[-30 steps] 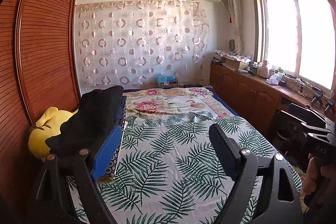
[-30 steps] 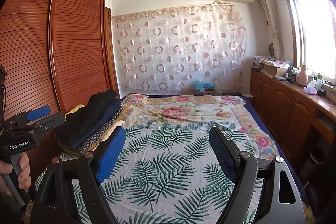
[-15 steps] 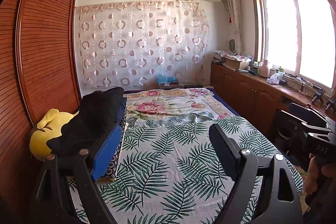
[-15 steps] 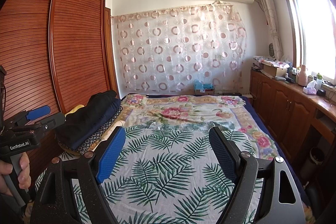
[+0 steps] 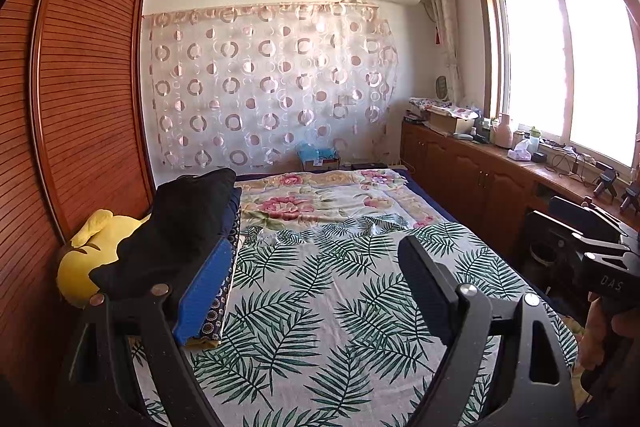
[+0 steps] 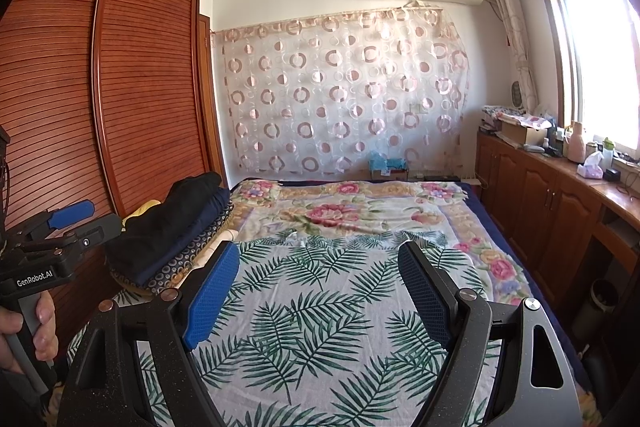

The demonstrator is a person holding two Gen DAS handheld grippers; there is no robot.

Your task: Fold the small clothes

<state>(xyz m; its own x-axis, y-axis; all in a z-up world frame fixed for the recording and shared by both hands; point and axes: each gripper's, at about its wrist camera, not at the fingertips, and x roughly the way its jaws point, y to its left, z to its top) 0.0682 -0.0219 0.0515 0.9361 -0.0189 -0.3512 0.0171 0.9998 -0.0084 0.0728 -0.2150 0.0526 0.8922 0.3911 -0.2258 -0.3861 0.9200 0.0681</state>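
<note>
A stack of dark folded clothes (image 5: 180, 227) lies along the bed's left side, black on top, navy and patterned cloth beneath; it also shows in the right wrist view (image 6: 176, 227). My left gripper (image 5: 316, 283) is open and empty above the palm-leaf sheet (image 5: 340, 299), its left finger just in front of the stack. My right gripper (image 6: 320, 283) is open and empty over the same sheet (image 6: 320, 307), right of the stack. Each gripper also appears at the edge of the other's view.
A yellow plush toy (image 5: 88, 251) lies behind the stack by the wooden wardrobe (image 5: 80, 99). A floral blanket (image 5: 320, 199) covers the bed's far half. Wooden cabinets (image 5: 480, 179) with clutter run along the right under the window.
The left wrist view has tilted slightly upward; otherwise both grippers stay open and nearly still.
</note>
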